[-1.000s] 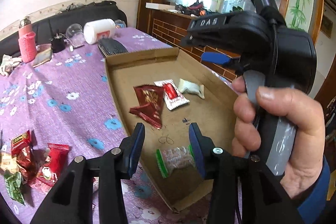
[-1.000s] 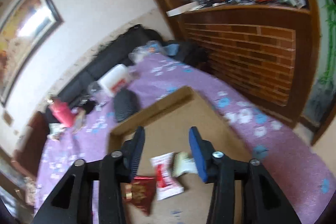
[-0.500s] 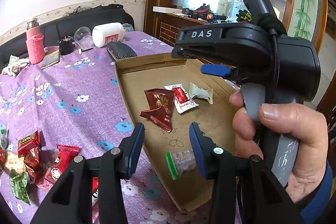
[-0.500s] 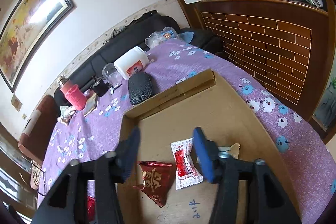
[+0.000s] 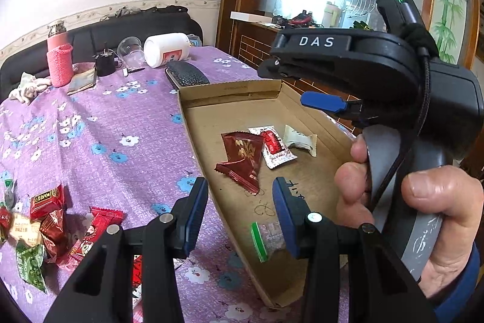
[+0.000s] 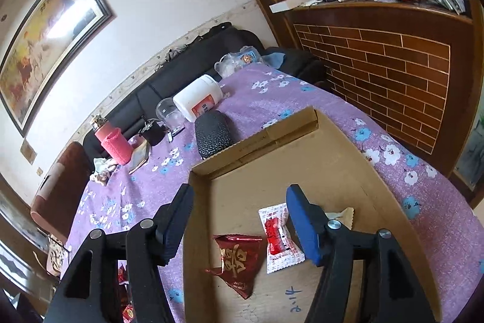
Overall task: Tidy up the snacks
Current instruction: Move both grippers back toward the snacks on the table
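Note:
A shallow cardboard box (image 5: 230,94) (image 6: 290,123) lies on the purple flowered tablecloth. In it lie a dark red packet (image 5: 242,158) (image 6: 237,261), a white-and-red packet (image 5: 273,146) (image 6: 278,235), a cream wrapped sweet (image 5: 299,140) (image 6: 338,215) and a clear green-edged packet (image 5: 267,235). A pile of loose red and green snacks (image 5: 45,226) lies on the cloth at left. My left gripper (image 5: 240,208) is open and empty above the box's left wall. My right gripper (image 6: 239,220) is open and empty over the box; its body, held by a hand, fills the right of the left wrist view (image 5: 393,99).
At the table's far end stand a pink-sleeved bottle (image 5: 59,59) (image 6: 113,143), a clear cup (image 5: 130,50), a toppled white jar (image 5: 166,49) (image 6: 198,97) and a black textured case (image 5: 187,76) (image 6: 213,136). A black sofa (image 6: 187,68) and a brick-patterned cabinet (image 6: 378,74) stand behind.
Both grippers have drawn back and risen from the box. The clear green-edged packet stays on the box floor. My right gripper's jaws have spread wider.

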